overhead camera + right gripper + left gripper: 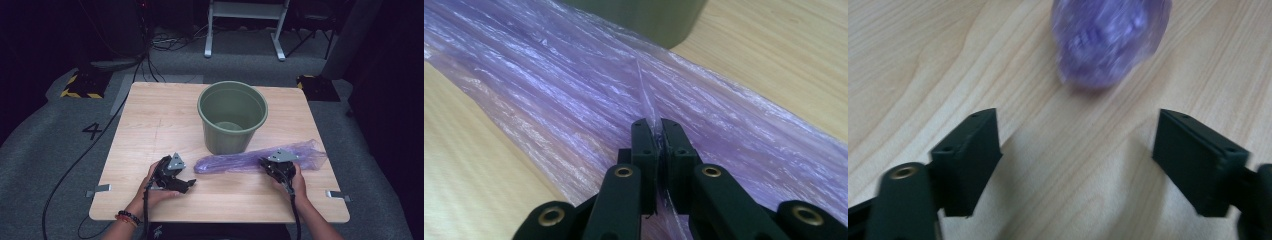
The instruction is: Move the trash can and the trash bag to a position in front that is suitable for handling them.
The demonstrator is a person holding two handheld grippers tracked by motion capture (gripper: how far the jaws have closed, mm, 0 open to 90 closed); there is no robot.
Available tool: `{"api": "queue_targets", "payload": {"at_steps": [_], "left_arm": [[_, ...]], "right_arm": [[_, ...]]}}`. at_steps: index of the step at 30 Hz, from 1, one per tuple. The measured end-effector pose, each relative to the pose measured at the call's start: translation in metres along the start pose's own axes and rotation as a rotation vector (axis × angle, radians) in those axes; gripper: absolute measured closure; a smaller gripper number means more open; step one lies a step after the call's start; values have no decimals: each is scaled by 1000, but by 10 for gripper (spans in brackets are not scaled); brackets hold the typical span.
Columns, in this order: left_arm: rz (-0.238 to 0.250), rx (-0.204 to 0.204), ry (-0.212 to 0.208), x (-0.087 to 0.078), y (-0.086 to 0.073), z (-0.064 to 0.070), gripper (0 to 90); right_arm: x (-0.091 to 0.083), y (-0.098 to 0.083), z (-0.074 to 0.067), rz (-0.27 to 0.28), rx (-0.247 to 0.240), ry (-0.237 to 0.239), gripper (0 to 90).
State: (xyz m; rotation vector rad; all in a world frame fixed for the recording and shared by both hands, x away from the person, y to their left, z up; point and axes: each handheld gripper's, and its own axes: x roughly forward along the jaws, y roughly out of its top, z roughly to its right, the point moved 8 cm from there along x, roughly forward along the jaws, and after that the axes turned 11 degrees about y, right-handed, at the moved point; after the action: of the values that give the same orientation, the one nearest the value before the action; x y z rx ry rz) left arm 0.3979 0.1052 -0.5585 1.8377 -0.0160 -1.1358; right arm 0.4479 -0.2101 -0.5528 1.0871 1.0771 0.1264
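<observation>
- Purple plastic bag lies flat and stretched out on the wooden table, just in front of the green bucket, running between the two tongs.
- Right gripper: jaws pinched shut on a raised fold of the bag film; in the high view the right gripper sits at the bag's right part, the loose ruffled end spreading beyond it.
- Left gripper: jaws wide apart, nothing between them, bare wood below; bag's bunched tip lies ahead of the jaws, not touching. In the high view the left gripper rests just beside that tip.
- Handling, judged: thin film, very light, soft, no stiffness, slippery, tears if yanked; it will sag and crumple when lifted.
- Best hold: pinch a gathered fold or the bunched end, not a single flat layer; a second grip at the near tip would keep it taut.
- Bucket stands upright, open top, looks empty inside; the bag is outside it, close to its base.
</observation>
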Motion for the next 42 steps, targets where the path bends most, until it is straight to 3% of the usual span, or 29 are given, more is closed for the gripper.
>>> {"api": "queue_targets", "payload": {"at_steps": [3, 5, 7, 9, 10, 13, 20, 23, 25, 28, 34, 42], "left_arm": [[7, -14, -7, -6, -4, -2, 166], [-6, -21, -7, -8, -9, -4, 164], [-7, -24, -7, -10, -10, -5, 165], [-12, -4, -6, -11, -12, -5, 165], [-12, -4, -6, -11, -12, -5, 162], [-6, 0, -5, -11, -13, -4, 155], [-2, 1, -5, -10, -13, -4, 148], [-4, -1, -3, -10, -12, -4, 147], [-2, -1, -1, -10, -12, -4, 147], [-1, 0, -2, -9, -12, -4, 147], [-1, -2, -5, -9, -12, -4, 147], [-1, -4, -3, -9, -11, -4, 147]], "right_arm": [[-1, -1, 13, 3, 4, 15, 849], [-1, -1, 21, 7, 1, 27, 793], [-1, -1, 27, 13, 29, 51, 707], [-1, -1, 31, 14, 40, 23, 512], [-1, -1, 31, 14, 40, 23, 512], [-10, 10, 20, 57, 8, 37, 379], [-23, 29, -4, 124, -35, 88, 295], [-16, 30, -7, 104, -37, 119, 289], [-1, 21, -3, 56, 22, 160, 295], [8, 14, 3, 24, 44, 160, 304], [11, 7, 13, -3, 69, 143, 404], [5, 2, 27, 7, 83, 154, 536]]}}
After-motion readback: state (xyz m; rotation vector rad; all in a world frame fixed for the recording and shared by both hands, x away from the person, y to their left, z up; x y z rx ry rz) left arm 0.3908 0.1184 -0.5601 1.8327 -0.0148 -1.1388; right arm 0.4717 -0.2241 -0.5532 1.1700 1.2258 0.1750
